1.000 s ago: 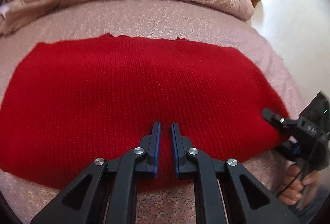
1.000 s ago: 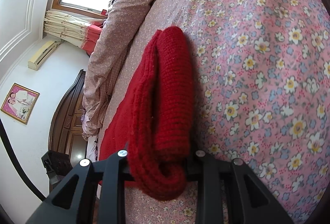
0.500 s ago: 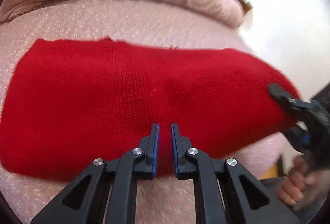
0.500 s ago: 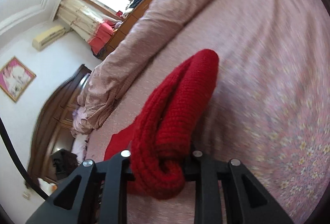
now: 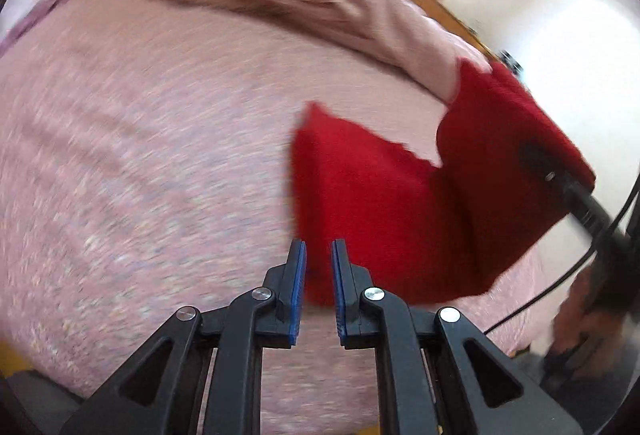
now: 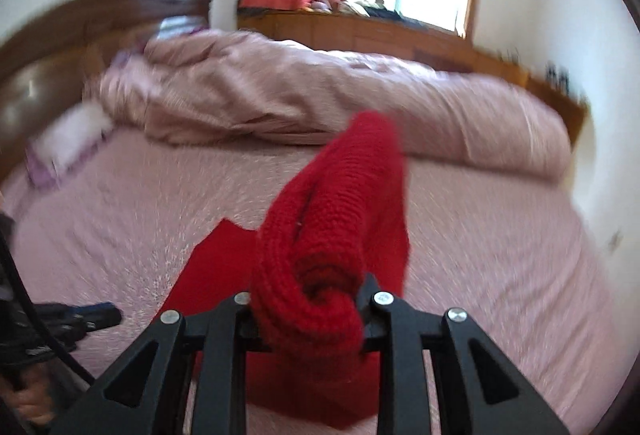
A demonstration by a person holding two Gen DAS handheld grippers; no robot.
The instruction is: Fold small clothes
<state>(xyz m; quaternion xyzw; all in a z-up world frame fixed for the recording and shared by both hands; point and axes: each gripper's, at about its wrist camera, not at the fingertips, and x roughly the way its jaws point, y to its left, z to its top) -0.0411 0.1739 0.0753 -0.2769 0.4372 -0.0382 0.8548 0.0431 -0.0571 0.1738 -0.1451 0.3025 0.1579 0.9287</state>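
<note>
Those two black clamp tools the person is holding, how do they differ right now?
The right gripper is clamped on a bunched edge of the red knit garment, lifting it off the bed; the left gripper holds nothing. The right's fingers are buried in knit; the left's blue-lined fingers show a narrow gap. Both share black two-finger frames.

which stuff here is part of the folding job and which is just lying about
In the job:
red knit garment
right gripper, shut on it
left gripper, open

Lying about:
pink duvet
floral bedsheet
white pillow
wooden headboard
</note>
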